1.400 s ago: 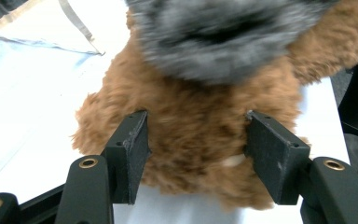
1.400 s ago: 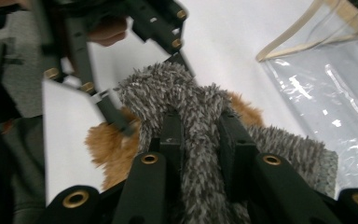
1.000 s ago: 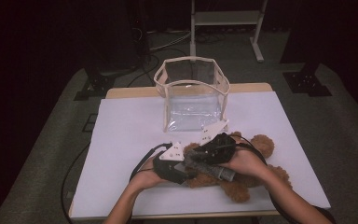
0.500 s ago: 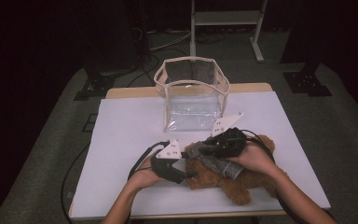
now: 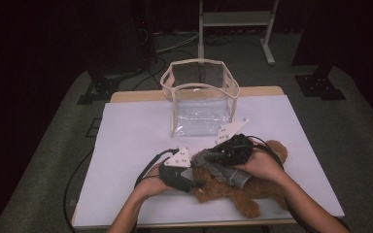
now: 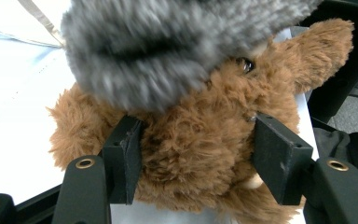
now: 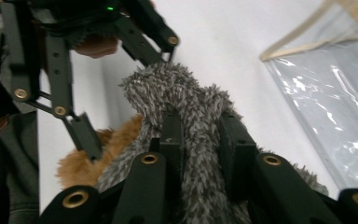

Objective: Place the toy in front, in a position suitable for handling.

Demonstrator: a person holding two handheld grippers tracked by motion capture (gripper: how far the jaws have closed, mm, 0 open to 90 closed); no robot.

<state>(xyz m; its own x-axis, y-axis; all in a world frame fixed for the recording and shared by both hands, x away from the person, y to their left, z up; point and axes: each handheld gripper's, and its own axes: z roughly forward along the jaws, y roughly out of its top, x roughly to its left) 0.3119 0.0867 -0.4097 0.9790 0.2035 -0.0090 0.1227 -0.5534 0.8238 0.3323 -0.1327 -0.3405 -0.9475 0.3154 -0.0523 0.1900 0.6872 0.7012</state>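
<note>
Two hand-held grippers meet over a brown teddy [image 5: 233,187] lying on its side near the front edge of a white table [image 5: 136,131]. The person's forearms come in from the bottom of the high view.

The left gripper [image 5: 194,183] sits at the teddy's left end. In the left gripper view its jaws stand about half open on either side of the brown fur [image 6: 191,154]. The pads touch the pile, the left pad sunk into it, and the jaws have just been closing a little with the teddy between them.

The right gripper [image 5: 211,158] lies across the top of the teddy and points toward the left one. In the right gripper view its jaws are pinched tight on a fold of fuzzy grey cloth [image 7: 186,107], which bunches up past the jaw tips. From above, the grey cloth [image 5: 223,170] drapes over the teddy's middle, under the right hand [image 5: 260,165].

Beyond both grippers, at mid-table, stands a clear plastic bag [image 5: 200,97] with a beige rim, open at the top. It is apart from the teddy.
</note>
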